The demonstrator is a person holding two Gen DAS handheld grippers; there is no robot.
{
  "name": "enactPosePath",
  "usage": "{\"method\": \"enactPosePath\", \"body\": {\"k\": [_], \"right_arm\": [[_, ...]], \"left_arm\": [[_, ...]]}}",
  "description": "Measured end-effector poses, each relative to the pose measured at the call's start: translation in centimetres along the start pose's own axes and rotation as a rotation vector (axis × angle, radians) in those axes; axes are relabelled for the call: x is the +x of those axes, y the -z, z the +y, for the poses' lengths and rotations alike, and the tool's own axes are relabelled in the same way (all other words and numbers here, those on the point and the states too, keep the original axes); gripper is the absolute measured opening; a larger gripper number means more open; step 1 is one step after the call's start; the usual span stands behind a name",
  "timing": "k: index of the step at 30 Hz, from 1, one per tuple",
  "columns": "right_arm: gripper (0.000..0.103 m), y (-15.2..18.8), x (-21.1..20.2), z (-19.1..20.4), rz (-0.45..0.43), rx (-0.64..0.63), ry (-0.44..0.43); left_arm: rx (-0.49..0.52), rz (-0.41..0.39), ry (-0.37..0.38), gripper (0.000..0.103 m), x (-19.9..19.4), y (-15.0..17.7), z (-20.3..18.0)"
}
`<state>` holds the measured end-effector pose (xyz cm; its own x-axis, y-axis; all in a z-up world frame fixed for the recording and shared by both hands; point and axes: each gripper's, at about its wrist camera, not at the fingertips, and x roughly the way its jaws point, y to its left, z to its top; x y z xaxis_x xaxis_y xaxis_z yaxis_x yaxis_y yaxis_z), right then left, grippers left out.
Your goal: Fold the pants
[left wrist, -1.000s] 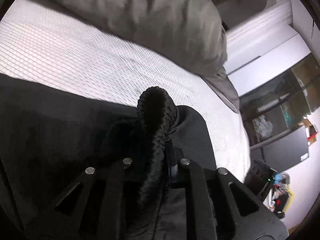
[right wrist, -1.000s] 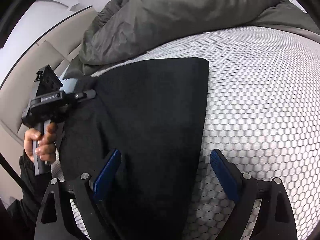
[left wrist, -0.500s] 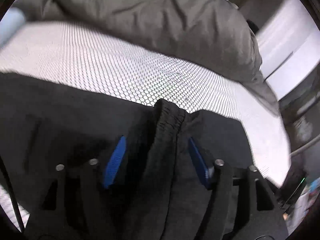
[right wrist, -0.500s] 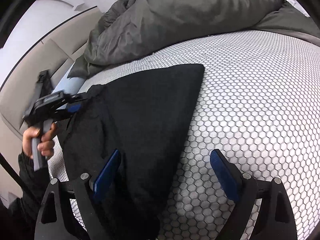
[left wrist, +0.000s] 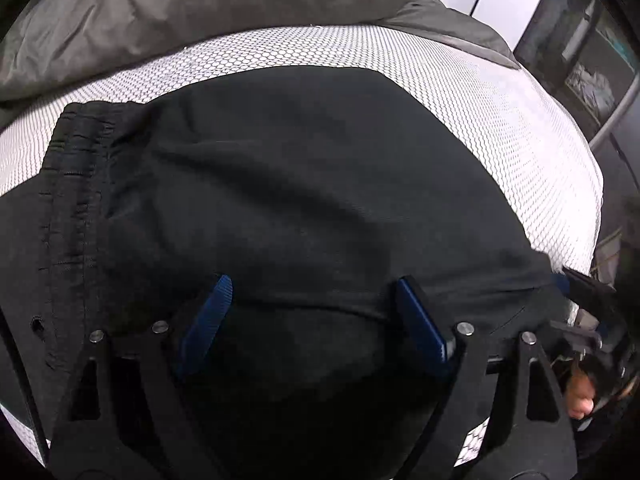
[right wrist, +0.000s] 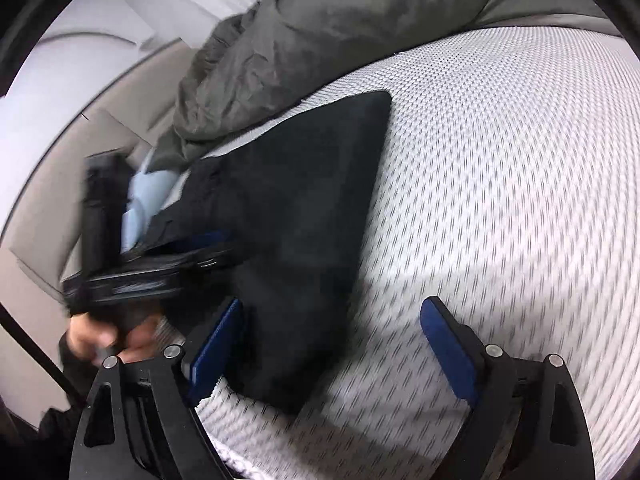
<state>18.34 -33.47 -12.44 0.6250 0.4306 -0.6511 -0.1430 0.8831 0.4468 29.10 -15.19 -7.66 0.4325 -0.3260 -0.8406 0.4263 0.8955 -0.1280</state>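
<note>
Left wrist view: I have the black pants (left wrist: 304, 184) lying folded on the bed's white mesh mattress (left wrist: 532, 128), spread out ahead of and beneath my left gripper (left wrist: 312, 316). Its blue fingers (left wrist: 208, 320) stand wide, having just been opening, with cloth below them but nothing pinched. The elastic waistband (left wrist: 76, 184) sits off to the left of the left finger, bunched and ridged. From the right wrist view, my right gripper (right wrist: 332, 352) is also wide, having just closed a little, with its left finger (right wrist: 216, 348) over the pants' near edge (right wrist: 288, 380) and its right finger above bare mattress; it holds nothing.

My worry is the loose upper layer: if either finger drags across it, the fold I judge to be in place could slide or open, and the waistband could rumple further. The two grippers are close together, so they might knock into each other. A grey duvet (left wrist: 192, 8) is heaped beyond the pants. I see no containers here.
</note>
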Motion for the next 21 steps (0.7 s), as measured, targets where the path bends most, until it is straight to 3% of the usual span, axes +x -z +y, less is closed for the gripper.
{"method": "enactPosePath", "body": {"k": [2, 3, 9, 13, 15, 16, 17, 21], "right_arm": [[0.059, 1.6, -0.7, 0.8, -0.018, -0.029, 0.015], [0.053, 2.1, -0.9, 1.0, -0.017, -0.025, 0.018], [0.050, 2.3, -2.1, 0.8, -0.019, 0.072, -0.131], [0.050, 1.8, -1.8, 0.1, -0.019, 0.139, -0.146], [0.032, 1.6, -0.7, -0.8, 0.013, 0.208, -0.136], [0.016, 1.7, -0.3, -0.9, 0.031, 0.224, -0.134], [0.009, 1.7, -0.2, -0.9, 0.036, 0.230, -0.138], [0.002, 3.8, -1.5, -0.1, 0.026, 0.211, -0.139]], "left_arm": [[-0.014, -0.003, -0.013, 0.082, -0.7, 0.0, 0.3], [-0.032, -0.009, -0.014, 0.082, -1.1, 0.0, 0.4], [-0.071, -0.086, 0.109, 0.082, -4.1, -2.2, -1.7], [-0.074, -0.029, 0.167, 0.082, -1.0, -4.8, -3.9], [-0.099, 0.035, 0.142, 0.082, 1.3, -5.3, -3.9], [-0.110, 0.040, 0.130, 0.082, 2.1, -5.5, -3.8], [-0.118, 0.036, 0.126, 0.082, 2.4, -5.6, -3.6], [-0.172, 0.023, 0.129, 0.082, 2.3, -6.1, -3.0]]}}
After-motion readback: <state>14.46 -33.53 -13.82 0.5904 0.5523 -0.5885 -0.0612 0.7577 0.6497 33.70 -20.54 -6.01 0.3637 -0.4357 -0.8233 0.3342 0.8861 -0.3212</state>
